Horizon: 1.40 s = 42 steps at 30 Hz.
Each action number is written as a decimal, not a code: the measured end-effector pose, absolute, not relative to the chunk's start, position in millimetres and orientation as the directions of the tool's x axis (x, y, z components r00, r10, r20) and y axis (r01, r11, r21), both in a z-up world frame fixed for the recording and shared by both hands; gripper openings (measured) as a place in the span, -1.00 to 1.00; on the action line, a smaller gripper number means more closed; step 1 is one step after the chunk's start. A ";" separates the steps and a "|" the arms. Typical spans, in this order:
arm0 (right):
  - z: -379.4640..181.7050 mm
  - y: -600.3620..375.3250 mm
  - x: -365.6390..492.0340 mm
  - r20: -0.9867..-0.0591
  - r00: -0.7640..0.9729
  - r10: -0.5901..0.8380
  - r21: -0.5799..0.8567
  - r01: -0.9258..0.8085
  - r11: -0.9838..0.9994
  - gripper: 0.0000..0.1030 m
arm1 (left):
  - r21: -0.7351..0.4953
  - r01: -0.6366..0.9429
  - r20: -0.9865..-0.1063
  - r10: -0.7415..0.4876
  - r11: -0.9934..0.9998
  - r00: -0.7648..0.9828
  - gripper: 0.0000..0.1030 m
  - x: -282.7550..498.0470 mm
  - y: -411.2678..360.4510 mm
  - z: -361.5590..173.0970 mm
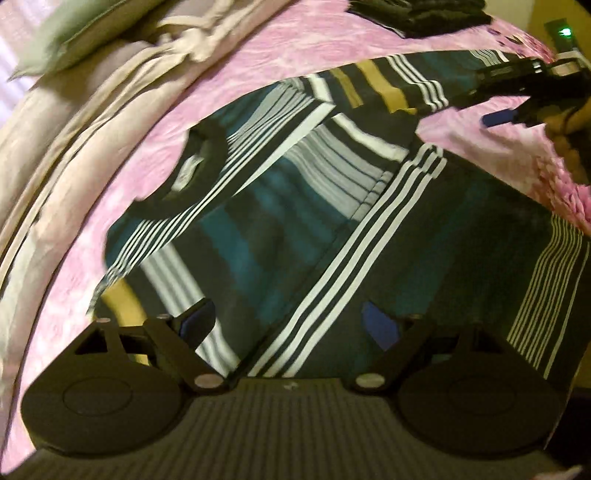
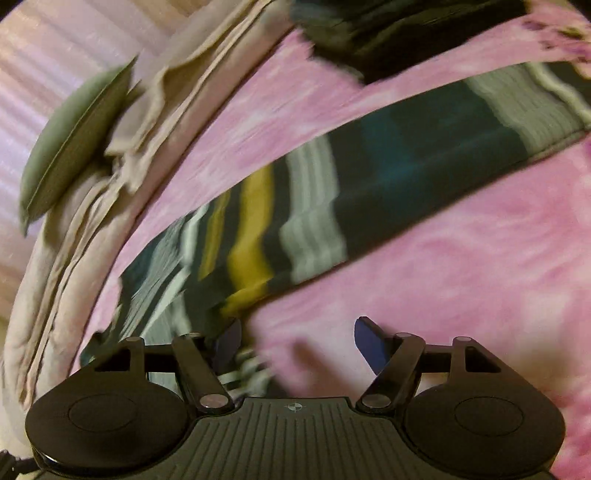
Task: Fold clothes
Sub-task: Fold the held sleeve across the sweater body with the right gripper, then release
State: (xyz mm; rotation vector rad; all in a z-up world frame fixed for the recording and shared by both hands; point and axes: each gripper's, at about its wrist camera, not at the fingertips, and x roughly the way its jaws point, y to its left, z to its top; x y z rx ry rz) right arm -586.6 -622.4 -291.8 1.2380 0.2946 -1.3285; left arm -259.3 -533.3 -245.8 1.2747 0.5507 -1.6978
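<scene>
1. over at the far left edge of the bed (image 1: 280, 55), a green pillow (image 1: 55, 40) sits on a rumpled beige blanket (image 1: 74, 122), well apart from the action.
2. in the middle of the pink bed cover lies the striped shirt (image 1: 280, 229), dark with teal, white and mustard bands, its collar (image 1: 199, 166) toward the blanket side.
3. one sleeve is already tucked across the chest; the other sleeve (image 2: 369, 177) lies stretched out flat toward the right edge, so the shirt's long line in the right wrist view runs from lower left to upper right along that sleeve.
4. the body itself seems to run from the collar back toward the near edge, though the blur makes the hem hard to find.
5. the left gripper (image 1: 288, 325) hovers over the shirt body, fingers spread wide, nothing between them.
6. the right gripper (image 2: 295, 343) is near the shoulder end of the sleeve, fingers also well apart and empty, only pink cover and a bit of striped cloth below.
7. a dark folded pile (image 1: 417, 14) waits at the far right corner.
8. the risk, as i read it: both views are smeared, so a grab now could pinch the bed cover along with the cloth, or catch two layers and drag the tucked sleeve out.
9. a grip near the shoulder rather than the cuff could let the sleeve flop and fold crooked.
</scene>
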 end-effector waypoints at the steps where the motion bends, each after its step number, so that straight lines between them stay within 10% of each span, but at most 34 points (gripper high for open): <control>1: -290.3 -620.0 -604.9 -0.772 0.280 -0.571 0.495 0.829 -0.262 0.39 | 0.162 0.853 -0.916 -0.396 -0.497 -0.057 0.65 -267.2 -539.0 -249.3; 19: -323.4 -632.7 -825.9 -0.655 -0.004 -0.756 0.664 0.475 -0.578 0.37 | 0.136 0.733 -0.939 -0.322 -0.667 -0.118 0.65 -376.1 -580.1 -287.4; 20: -322.9 -632.6 -830.1 -0.657 -0.009 -0.754 0.664 0.468 -0.584 0.31 | 0.137 0.728 -0.939 -0.322 -0.672 -0.121 0.65 -378.3 -580.0 -287.2; 22: -319.9 -634.2 -836.4 -0.670 -0.021 -0.742 0.648 0.470 -0.599 -0.59 | 0.139 0.723 -0.937 -0.327 -0.677 -0.126 0.65 -379.7 -578.6 -285.0; 27: -288.2 -650.0 -818.4 -0.710 -0.054 -0.702 0.523 0.628 -0.577 -0.81 | 0.155 0.736 -0.928 -0.352 -0.659 -0.120 0.65 -368.6 -571.4 -276.3; 35: -178.8 -699.8 -629.6 -0.551 0.185 -0.814 0.248 0.967 0.052 -0.83 | 0.169 0.832 -0.916 -0.397 -0.528 -0.066 0.65 -305.0 -541.2 -255.7; 42: -133.7 -632.3 -387.0 -0.383 0.664 -0.642 0.125 0.726 0.677 -0.83 | 0.189 0.919 -0.908 -0.417 -0.346 0.029 0.65 -206.4 -487.1 -236.0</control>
